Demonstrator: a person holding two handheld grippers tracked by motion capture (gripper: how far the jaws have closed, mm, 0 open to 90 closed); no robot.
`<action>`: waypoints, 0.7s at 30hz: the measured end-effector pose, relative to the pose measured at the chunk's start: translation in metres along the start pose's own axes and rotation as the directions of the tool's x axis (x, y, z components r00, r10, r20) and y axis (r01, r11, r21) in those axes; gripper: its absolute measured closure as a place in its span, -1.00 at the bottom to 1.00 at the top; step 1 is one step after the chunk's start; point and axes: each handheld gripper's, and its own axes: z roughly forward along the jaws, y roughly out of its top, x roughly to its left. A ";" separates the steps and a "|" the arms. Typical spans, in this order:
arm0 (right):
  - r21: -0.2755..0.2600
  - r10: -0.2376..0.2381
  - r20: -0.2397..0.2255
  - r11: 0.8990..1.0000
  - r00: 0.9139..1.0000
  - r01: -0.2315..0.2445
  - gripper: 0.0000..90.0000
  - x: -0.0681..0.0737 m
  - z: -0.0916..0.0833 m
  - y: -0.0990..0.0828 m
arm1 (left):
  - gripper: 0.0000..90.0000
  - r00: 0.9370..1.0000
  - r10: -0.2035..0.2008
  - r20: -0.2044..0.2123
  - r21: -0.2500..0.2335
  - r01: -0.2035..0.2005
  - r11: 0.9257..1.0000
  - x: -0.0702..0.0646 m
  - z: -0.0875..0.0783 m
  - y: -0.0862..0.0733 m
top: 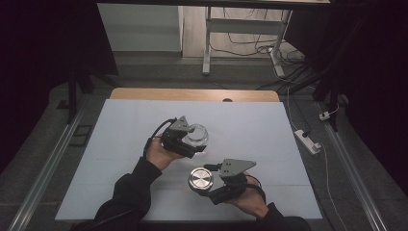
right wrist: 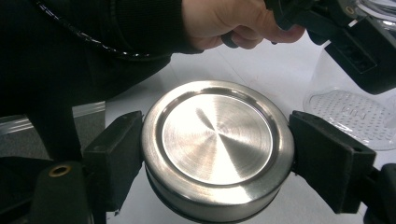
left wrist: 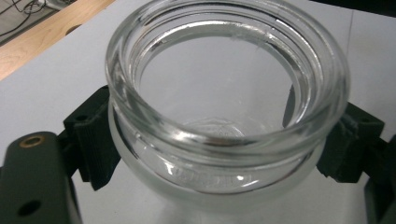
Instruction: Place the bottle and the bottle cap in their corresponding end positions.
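With the left gripper pinching a clear glass jar just below its threaded rim near the middle of the high view, and the right gripper clamping a brushed steel lid across its width lower and to the right, the person is probably working on the jar's closure. If capping it, the lid should be kept level and centred over the mouth before turning. In each gripper view the held piece is sitting squarely between the two jaws, with jar and lid apart above the white table.
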 end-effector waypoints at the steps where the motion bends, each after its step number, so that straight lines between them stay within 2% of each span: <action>1: 0.000 -0.001 -0.001 1.000 1.000 0.001 -0.57 -0.001 0.001 -0.002 | -0.66 1.000 -0.004 -0.003 -0.001 0.004 1.000 0.001 0.001 -0.001; 4: 0.009 0.021 -0.005 1.000 1.000 -0.021 -0.57 -0.005 0.006 -0.008 | -0.66 1.000 -0.006 -0.006 0.001 0.006 1.000 0.002 0.004 -0.004; 10: 0.044 0.032 -0.007 0.999 0.999 -0.032 -0.57 -0.010 0.018 -0.020 | -0.66 1.000 -0.011 -0.022 0.008 0.011 1.000 0.006 0.009 -0.010; 21: 0.125 0.023 -0.009 0.992 1.000 -0.022 -0.57 -0.014 0.044 -0.031 | -0.66 0.998 -0.024 -0.053 0.009 0.025 1.000 0.012 0.019 -0.020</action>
